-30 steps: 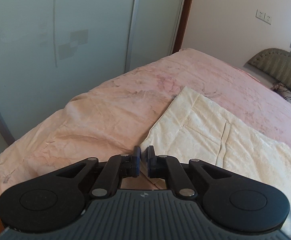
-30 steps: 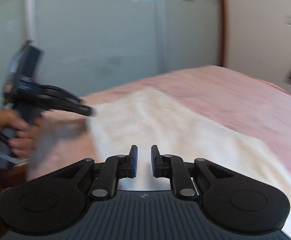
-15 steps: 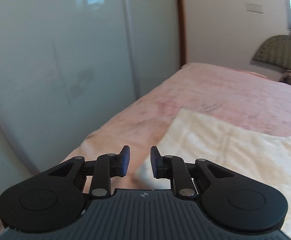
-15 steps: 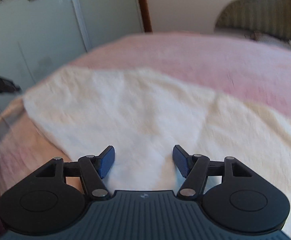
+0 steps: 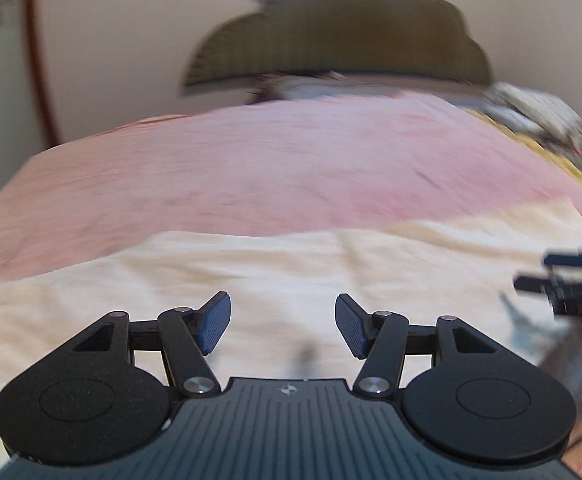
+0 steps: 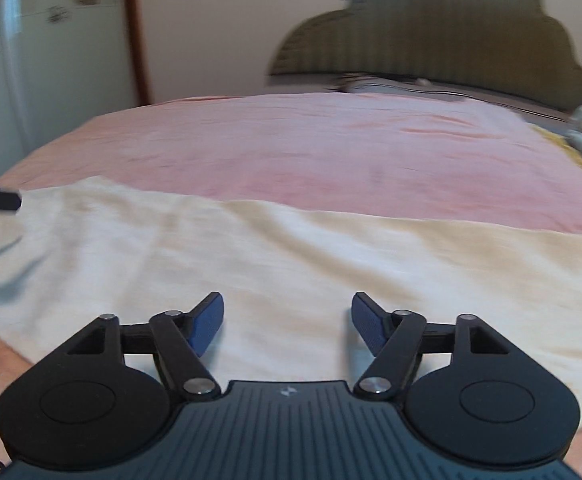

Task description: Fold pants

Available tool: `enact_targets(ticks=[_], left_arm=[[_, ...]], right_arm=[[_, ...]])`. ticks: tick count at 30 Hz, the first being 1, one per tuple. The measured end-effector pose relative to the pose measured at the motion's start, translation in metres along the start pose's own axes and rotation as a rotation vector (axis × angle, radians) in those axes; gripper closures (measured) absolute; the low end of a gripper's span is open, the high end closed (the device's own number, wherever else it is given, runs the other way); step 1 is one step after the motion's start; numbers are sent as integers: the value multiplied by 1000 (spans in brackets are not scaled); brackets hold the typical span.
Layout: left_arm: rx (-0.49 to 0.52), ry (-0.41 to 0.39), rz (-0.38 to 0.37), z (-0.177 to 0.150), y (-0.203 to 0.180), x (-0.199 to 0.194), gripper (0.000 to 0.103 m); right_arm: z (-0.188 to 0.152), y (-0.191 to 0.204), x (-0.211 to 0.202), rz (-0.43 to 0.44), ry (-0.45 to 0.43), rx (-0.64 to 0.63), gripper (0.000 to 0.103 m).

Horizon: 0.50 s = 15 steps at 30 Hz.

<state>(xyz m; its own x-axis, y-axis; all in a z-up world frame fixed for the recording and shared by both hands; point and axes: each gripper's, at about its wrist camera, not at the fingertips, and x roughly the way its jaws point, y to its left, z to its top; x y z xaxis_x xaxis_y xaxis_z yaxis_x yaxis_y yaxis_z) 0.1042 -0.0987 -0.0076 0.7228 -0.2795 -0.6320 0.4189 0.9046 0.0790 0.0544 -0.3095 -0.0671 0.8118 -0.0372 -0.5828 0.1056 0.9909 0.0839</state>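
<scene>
Cream pants (image 6: 291, 264) spread flat across the near side of a pink bedspread (image 6: 311, 152), long edge running left to right, headboard (image 6: 443, 32) beyond. Looks already doubled lengthwise — a judgement from the straight far edge and the narrow band of cloth.

Left gripper (image 5: 282, 326) above the cloth, jaws opening, nothing between them, blue pads (image 5: 215, 326) clear of the fabric. Right gripper (image 6: 287, 326) likewise over the pants, jaws opening, empty. Each tool also seen in the other's view: left one at the far left edge, near the pale end of the cloth; right one at the far right edge, blurred.

Risks from here, as judged:

- Pinching too deep and catching the bedspread with the pants — soft quilted cover directly underneath, easily gathered by a low pad.
- Taking only the top layer. Thin, limp fabric; layers likely to slide apart and leave the lower leg behind when lifted.
- Uneven grips. One tool nearer an end than the other would skew the next fold and leave a crooked stack.
- Closing too early, before the pads straddle an edge — nothing caught, or just a pucker in the middle of the cloth.
- Dragging instead of lifting: wrinkles, and the pants creeping toward the near edge of the bed, already close beneath both tools.

Both views blurred, so exact pad height above the cloth impossible to tell.
</scene>
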Motion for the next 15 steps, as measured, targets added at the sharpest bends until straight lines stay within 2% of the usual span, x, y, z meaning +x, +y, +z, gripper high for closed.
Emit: enact_targets(ticks=[2,4,7,9,13,15], left_arm=[[105,42,-35,-8,-30,19,39],[161,91,-38,-18,-50,31,40],[191,61,-59,-28,-57,26,39],[191,44,-55,-20,-59,28,39],[200,54,-73,-8,-72,33,39],[205,62,-91,-5,-82,34,39]], right_arm=[[-2,-32,4,-43,19,16,23],[-4,-65,18,-115,80,51,21],[8,-99,10,-65,43,179,21],[22,-107,13,-81,34,164,21],[41,-120,55,-126,180,52,21],[44,-131,69,-120,203,52,21]])
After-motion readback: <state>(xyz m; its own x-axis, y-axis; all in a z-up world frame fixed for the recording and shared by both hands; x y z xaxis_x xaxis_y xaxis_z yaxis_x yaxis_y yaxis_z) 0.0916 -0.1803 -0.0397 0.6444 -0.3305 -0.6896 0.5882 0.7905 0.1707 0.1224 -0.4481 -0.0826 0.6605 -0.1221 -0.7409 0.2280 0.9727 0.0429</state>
